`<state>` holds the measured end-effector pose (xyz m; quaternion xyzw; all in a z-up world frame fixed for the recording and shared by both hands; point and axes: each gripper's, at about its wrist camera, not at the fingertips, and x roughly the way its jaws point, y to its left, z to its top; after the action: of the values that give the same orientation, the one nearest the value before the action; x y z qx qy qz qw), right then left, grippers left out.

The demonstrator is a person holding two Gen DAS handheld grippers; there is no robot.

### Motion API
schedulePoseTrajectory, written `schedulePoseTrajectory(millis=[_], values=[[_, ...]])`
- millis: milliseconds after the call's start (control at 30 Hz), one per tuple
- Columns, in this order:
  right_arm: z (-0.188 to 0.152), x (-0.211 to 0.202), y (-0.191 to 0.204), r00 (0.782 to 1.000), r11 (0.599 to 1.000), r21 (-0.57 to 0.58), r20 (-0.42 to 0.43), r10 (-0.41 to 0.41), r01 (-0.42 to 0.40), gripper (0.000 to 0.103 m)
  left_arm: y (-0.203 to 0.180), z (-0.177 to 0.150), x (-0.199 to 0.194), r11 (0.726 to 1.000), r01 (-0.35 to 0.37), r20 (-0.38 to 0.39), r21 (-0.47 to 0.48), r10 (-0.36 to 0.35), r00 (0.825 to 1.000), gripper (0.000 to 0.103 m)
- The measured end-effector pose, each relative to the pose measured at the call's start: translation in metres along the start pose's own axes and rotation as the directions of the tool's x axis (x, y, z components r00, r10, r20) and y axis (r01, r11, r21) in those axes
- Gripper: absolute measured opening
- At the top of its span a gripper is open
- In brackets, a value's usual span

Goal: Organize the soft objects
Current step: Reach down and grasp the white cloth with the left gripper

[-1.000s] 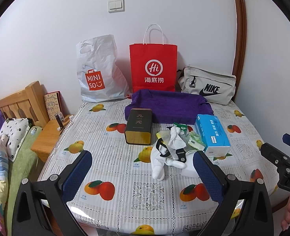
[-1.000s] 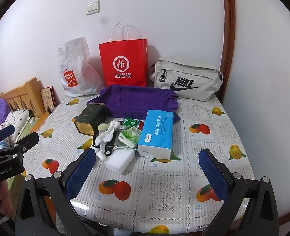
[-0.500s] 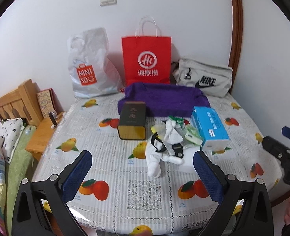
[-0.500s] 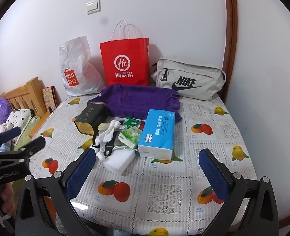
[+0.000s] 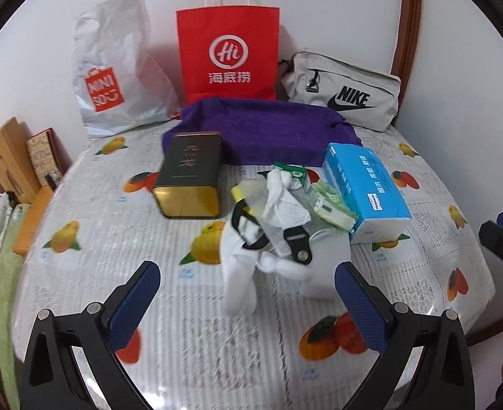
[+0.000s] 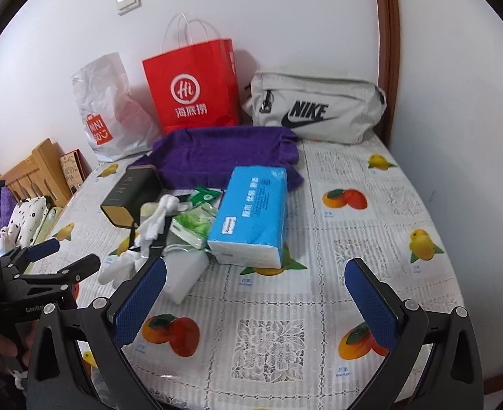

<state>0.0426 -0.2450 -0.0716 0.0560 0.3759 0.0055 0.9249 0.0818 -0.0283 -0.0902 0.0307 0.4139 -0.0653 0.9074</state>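
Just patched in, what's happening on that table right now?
Nothing is picked up yet. A person holds the left gripper and right gripper over the near edge of the fruit-print table, both with jaws wide open and empty. The left gripper points at the white sock lying in a small pile with a black strap, beside the blue tissue pack. The purple towel lies untouched further back.
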Motion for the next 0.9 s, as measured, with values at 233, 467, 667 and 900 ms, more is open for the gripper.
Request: schedulePoseTrajectory(millis=[233,467,667,900], values=[[-0.005,0.03,-0.011,1.0,1.0,-0.011,-0.026,-0.006,0.006,0.103,-0.015,0.019,0.036,0.996,0.037,0.024,0.084,-0.039,0.999,0.079],[-0.005,0.049,-0.025,0.999,1.0,0.006,-0.046,0.006,-0.006,0.103,-0.026,0.033,0.075,0.992,0.07,-0.038,0.105,-0.067,0.997,0.05],[-0.006,0.073,-0.036,0.996,0.999,0.043,-0.088,0.021,-0.018,0.103,-0.031,0.04,0.097,0.991,0.088,-0.034,0.104,-0.085,0.996,0.05],[-0.01,0.094,-0.037,0.992,0.999,0.048,-0.129,0.016,-0.01,0.103,-0.024,0.031,0.117,0.989,0.127,0.009,0.07,-0.128,0.992,0.029]])
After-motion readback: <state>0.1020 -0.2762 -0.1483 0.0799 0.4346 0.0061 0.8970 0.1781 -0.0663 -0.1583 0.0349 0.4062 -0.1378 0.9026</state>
